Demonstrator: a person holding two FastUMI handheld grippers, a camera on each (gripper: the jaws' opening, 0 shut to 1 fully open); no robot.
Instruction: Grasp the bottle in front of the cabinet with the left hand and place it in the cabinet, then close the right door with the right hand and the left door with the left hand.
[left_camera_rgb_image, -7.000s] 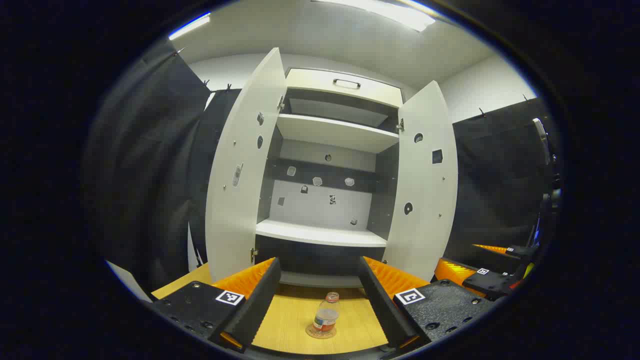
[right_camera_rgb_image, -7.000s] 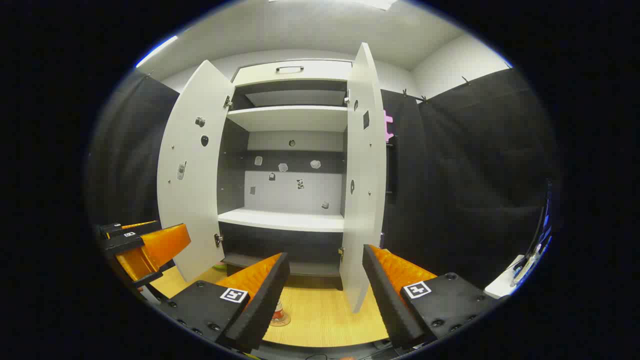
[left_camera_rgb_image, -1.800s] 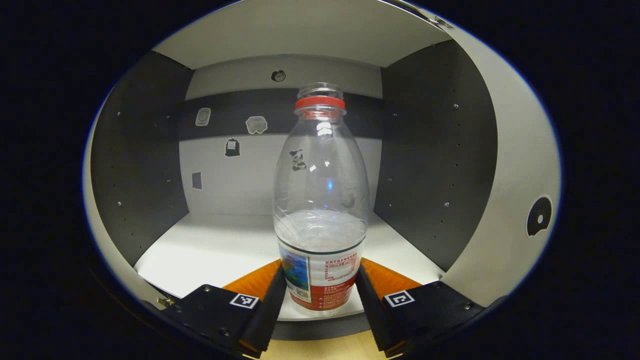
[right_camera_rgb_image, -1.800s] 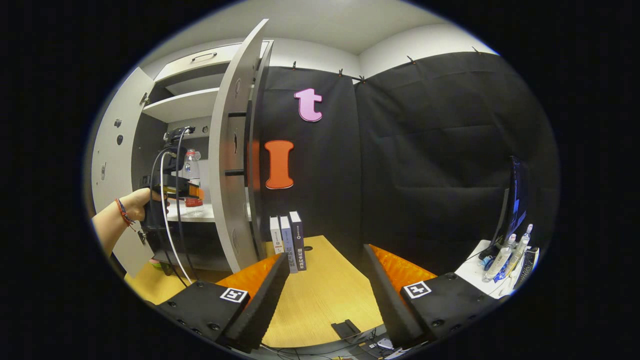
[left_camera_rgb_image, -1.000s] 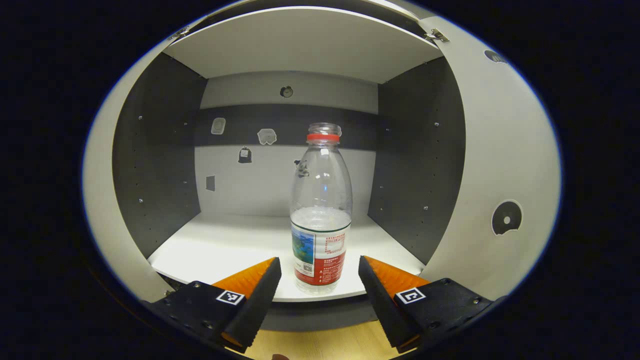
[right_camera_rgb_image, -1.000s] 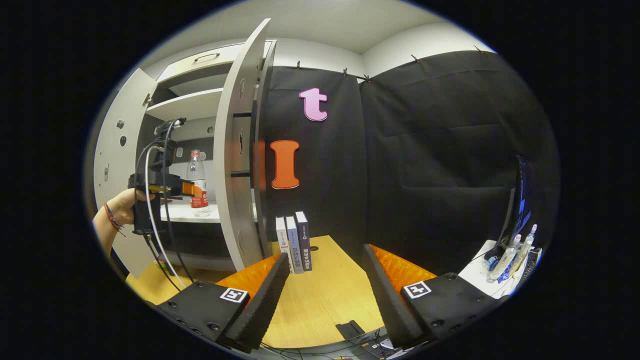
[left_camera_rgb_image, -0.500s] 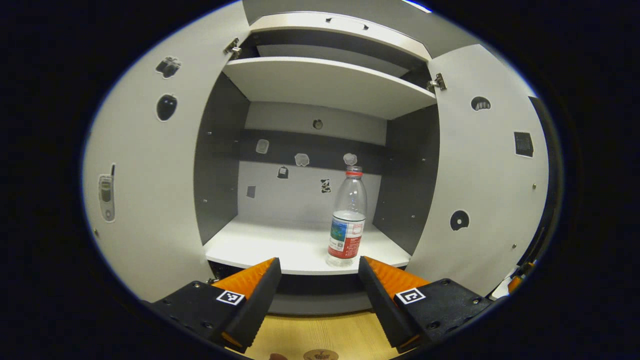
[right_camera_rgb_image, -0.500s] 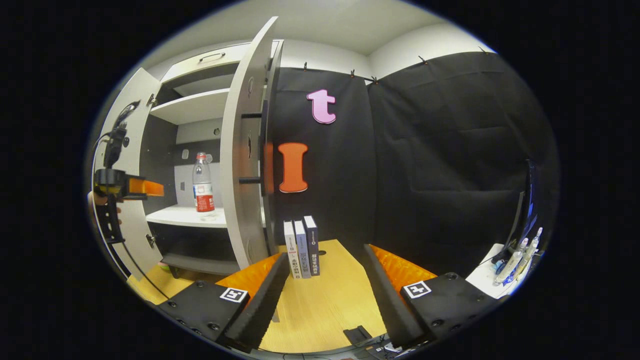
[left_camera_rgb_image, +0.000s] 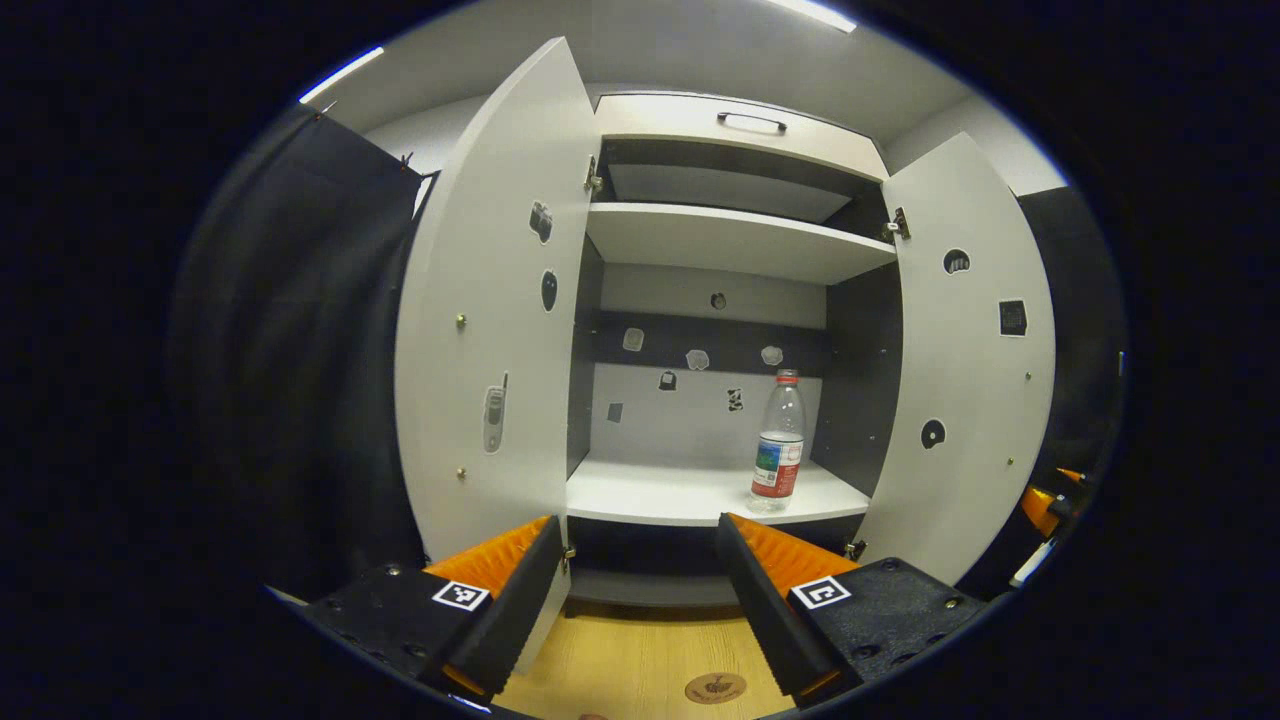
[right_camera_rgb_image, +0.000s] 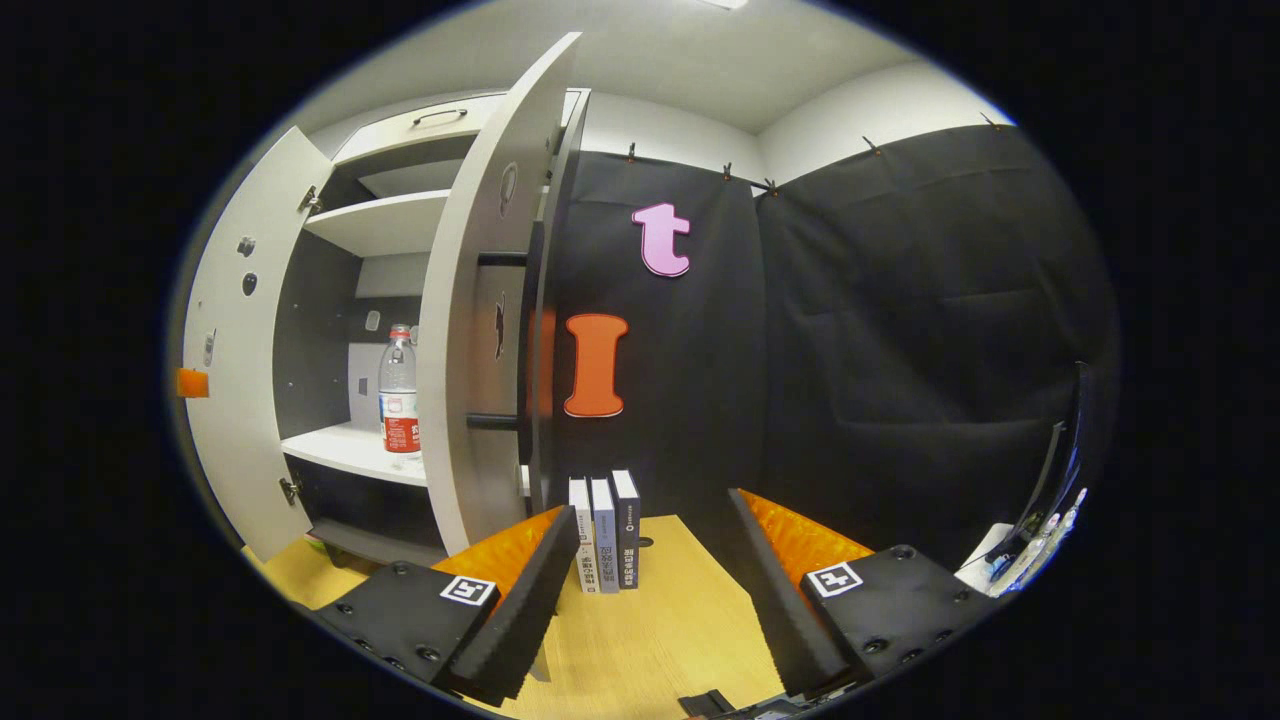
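Bottle (left_camera_rgb_image: 778, 442) is standing on the cabinet shelf (left_camera_rgb_image: 690, 497); both my grippers, left (left_camera_rgb_image: 640, 585) and right (right_camera_rgb_image: 650, 585), are gaping empty. I'm lining up the right door (right_camera_rgb_image: 480, 330) for a push shut.

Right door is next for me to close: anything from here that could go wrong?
The bottle stands upright near the front edge of the shelf, on its right side, close to the right door; a hard swing might jolt it over. The books stand behind that open door, so the right gripper could knock them when reaching round. The left gripper, open, sits low before the cabinet, perhaps within the door's arc.
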